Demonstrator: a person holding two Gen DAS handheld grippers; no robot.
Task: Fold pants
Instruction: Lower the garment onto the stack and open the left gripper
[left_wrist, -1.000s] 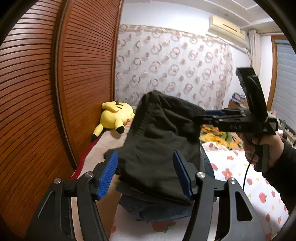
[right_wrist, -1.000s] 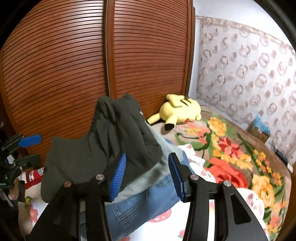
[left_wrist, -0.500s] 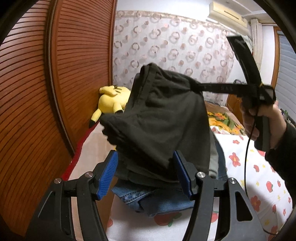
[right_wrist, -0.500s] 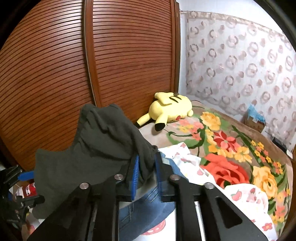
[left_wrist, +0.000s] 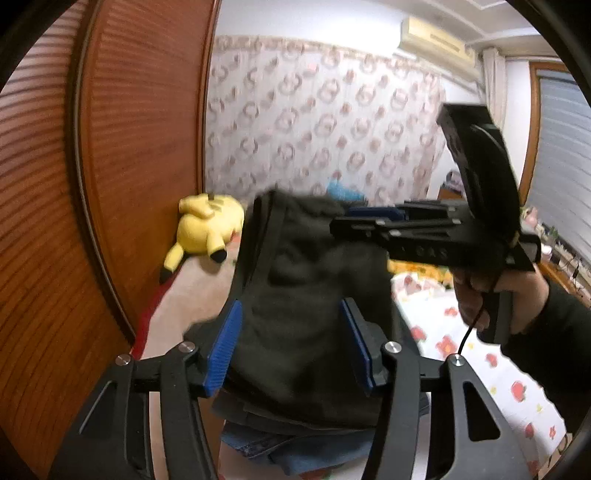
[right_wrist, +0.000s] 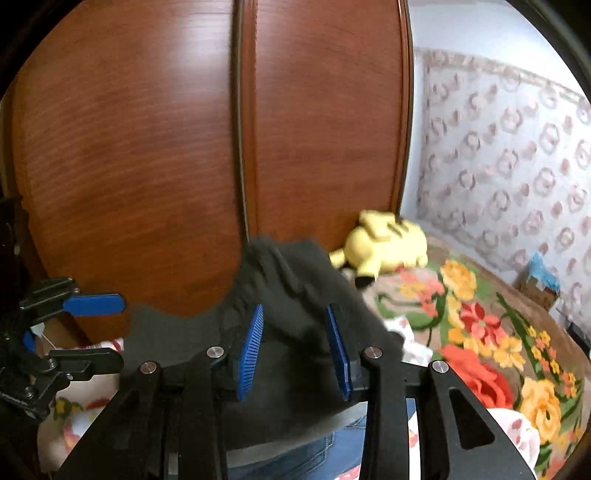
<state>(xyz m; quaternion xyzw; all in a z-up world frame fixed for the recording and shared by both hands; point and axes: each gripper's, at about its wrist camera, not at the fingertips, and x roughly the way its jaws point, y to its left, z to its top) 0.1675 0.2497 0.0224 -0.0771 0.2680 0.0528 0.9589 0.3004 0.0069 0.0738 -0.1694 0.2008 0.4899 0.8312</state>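
Observation:
Dark grey pants (left_wrist: 303, 317) hang bunched above a pile of clothes on the bed, also in the right wrist view (right_wrist: 291, 295). My left gripper (left_wrist: 291, 347) is open, its blue pads on either side of the cloth without pinching it. My right gripper (right_wrist: 295, 343) is open with the pants draped between its fingers; in the left wrist view it (left_wrist: 373, 214) reaches in from the right at the pants' upper edge. Blue jeans (left_wrist: 295, 446) lie under the grey pants, also seen in the right wrist view (right_wrist: 317, 454).
A yellow plush toy (left_wrist: 207, 229) lies by the wooden louvred wardrobe doors (left_wrist: 122, 147). The bed has a strawberry-print sheet (left_wrist: 491, 369) and a floral blanket (right_wrist: 491, 332). A patterned curtain (left_wrist: 314, 122) hangs behind. A small box (right_wrist: 535, 284) sits far right.
My right gripper, shut on the pants half a second ago, has opened. The pants have dropped lower toward the pile. My left gripper stays open.

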